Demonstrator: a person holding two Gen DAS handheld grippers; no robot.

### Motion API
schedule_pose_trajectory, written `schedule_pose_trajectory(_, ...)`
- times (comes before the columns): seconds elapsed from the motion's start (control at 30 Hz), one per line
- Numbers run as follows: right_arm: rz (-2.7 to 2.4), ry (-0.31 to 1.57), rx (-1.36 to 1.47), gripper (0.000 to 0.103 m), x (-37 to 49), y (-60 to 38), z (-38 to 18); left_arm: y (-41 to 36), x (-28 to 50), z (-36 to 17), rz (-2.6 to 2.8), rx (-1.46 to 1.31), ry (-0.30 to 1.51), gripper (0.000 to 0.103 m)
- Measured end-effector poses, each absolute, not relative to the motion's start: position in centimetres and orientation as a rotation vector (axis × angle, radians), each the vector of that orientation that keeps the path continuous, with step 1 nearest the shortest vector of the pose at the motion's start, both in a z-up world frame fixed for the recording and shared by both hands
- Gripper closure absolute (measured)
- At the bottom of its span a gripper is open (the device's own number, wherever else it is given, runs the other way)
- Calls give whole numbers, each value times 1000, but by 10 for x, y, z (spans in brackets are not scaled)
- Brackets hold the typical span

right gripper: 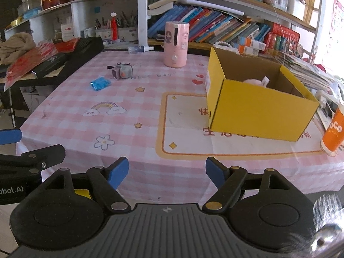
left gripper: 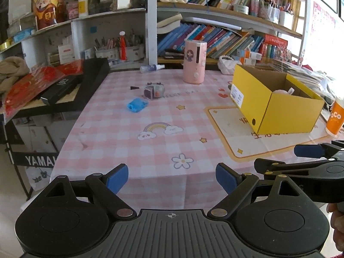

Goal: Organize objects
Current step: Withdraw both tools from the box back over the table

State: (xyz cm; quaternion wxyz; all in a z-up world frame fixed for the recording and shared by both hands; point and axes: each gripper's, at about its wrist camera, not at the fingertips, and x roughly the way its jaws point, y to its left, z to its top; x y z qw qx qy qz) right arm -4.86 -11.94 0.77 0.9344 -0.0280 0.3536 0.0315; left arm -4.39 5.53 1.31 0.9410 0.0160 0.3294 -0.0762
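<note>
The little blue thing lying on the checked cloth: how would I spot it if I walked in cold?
Start at the yellow box on the pink checked tablecloth and look across to the cloth's far left side. The blue object lies flat there, just in front of a small grey toy. It is the only bright blue thing on the cloth.

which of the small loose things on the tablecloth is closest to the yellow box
The grey toy, lying nearer the yellow box than the blue piece to its left or the spray bottle at the far edge.

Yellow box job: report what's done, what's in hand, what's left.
Done: a pink item already lies inside the yellow box. In hand: nothing; the left gripper and right gripper are both open and empty. Left: the blue item and grey gadget on the tablecloth.
</note>
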Motion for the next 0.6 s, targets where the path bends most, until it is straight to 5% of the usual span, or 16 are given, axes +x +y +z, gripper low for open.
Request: schedule_pose_trajectory(0.6,147,714,-93,24,-12,-98,7,68,-20,13,-82,4,669,12)
